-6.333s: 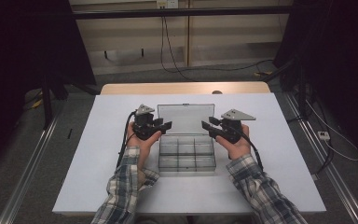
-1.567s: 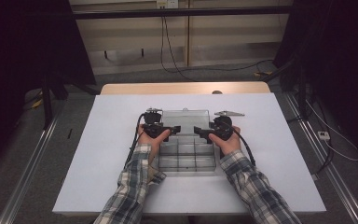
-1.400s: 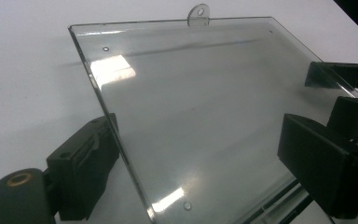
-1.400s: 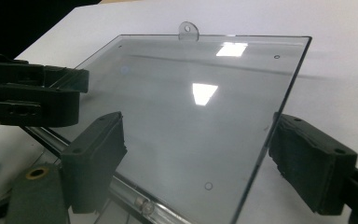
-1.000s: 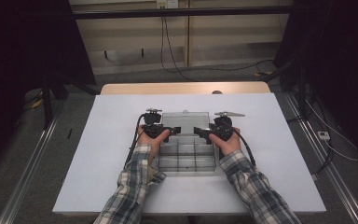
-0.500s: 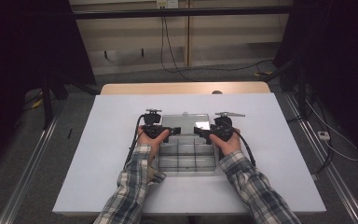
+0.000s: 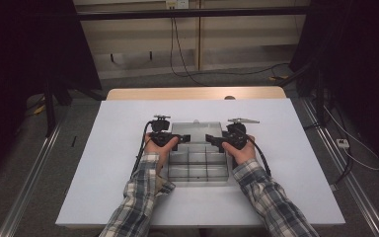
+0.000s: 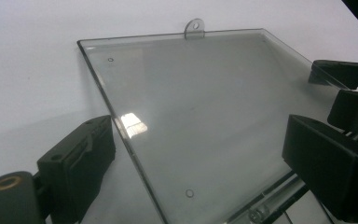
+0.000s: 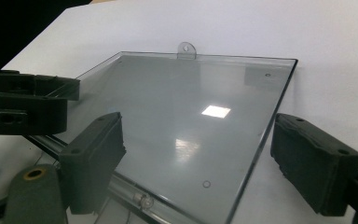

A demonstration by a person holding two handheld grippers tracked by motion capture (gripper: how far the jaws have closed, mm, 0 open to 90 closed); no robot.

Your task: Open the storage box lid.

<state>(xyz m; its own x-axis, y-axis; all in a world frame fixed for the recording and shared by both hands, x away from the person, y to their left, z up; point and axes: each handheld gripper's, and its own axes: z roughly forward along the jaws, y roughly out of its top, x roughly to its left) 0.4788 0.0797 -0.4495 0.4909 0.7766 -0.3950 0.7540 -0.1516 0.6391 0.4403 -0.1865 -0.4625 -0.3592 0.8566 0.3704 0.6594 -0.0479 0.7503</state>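
I've swung the lid (image 8: 205, 116) down flat behind the box (image 7: 198, 165) since the earlier upright pose (both grippers, left (image 8: 200, 172) and right (image 9: 214, 172), gape astride its edges, unclamped), so compartments are reachable.

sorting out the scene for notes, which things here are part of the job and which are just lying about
In the job:
clear compartment box
its open lid, laid back on the table
left tongs, jaws apart either side of the lid edge
right tongs, likewise

Lying about:
white table
cables on the floor
floor rails
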